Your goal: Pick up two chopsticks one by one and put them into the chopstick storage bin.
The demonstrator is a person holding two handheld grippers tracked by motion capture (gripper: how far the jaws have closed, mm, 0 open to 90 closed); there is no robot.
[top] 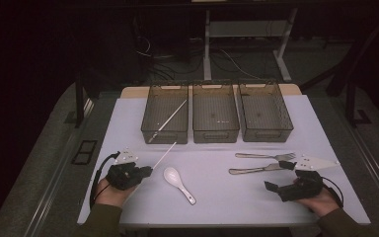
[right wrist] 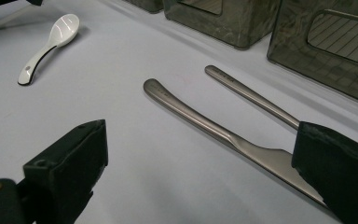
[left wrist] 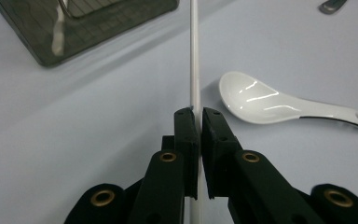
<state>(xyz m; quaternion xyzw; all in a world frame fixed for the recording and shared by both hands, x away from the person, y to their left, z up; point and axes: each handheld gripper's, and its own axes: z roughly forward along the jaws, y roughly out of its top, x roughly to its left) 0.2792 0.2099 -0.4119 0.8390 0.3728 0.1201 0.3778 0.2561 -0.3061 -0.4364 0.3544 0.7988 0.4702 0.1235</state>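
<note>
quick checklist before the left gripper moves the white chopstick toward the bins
1. Grip: left gripper jaws shut on the white chopstick, which runs straight out between them. Ok.
2. Target: left bin already holds one chopstick lying slantwise; room beside it. Ok.
3. Path: white spoon lies right of the held stick, apart from it. Ok.
4. Far tip: in the high view it ends near the left bin's front wall; whether it would clear the rim, cannot tell.
5. Right gripper: open, low over the knife and fork, away from the bins. Ok.
</note>
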